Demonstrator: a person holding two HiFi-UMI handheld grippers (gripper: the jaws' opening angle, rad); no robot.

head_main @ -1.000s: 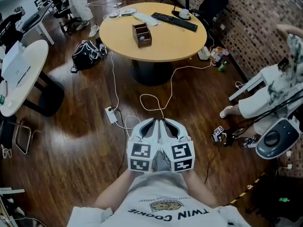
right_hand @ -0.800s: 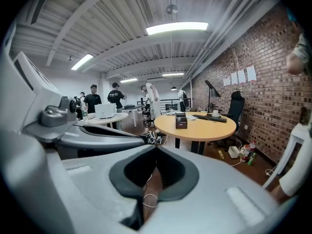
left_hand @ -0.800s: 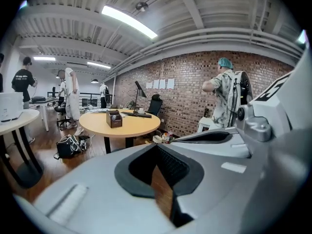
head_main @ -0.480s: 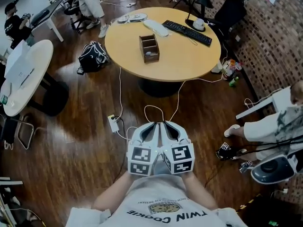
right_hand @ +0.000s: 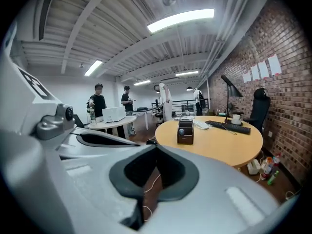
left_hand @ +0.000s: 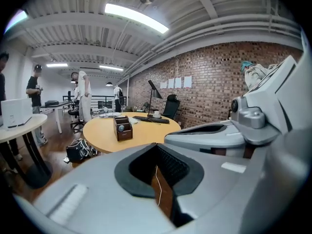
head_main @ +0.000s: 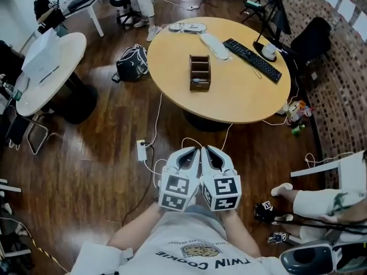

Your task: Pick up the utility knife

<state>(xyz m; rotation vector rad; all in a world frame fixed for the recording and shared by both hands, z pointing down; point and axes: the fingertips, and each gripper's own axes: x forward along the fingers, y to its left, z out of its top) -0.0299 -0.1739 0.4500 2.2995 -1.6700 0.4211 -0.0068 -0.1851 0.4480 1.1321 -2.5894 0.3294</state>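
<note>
The left hand-held gripper (head_main: 188, 155) and right hand-held gripper (head_main: 213, 155) are pressed shut and empty, near the person's chest. I can't spot the utility knife, which is perhaps in the organizer (head_main: 199, 72) on the far round surface (head_main: 241, 96). It is probably light, stiff and slim, so it wants pinching mid-handle, clear of the blade.

The left claw (head_main: 192, 152) and right claw (head_main: 209, 150) are coloured white, with black-and-white square markers. Ahead, a tan table (head_main: 241, 96), brown box (head_main: 199, 72) and black keyboard (head_main: 253, 60) are seen.
</note>
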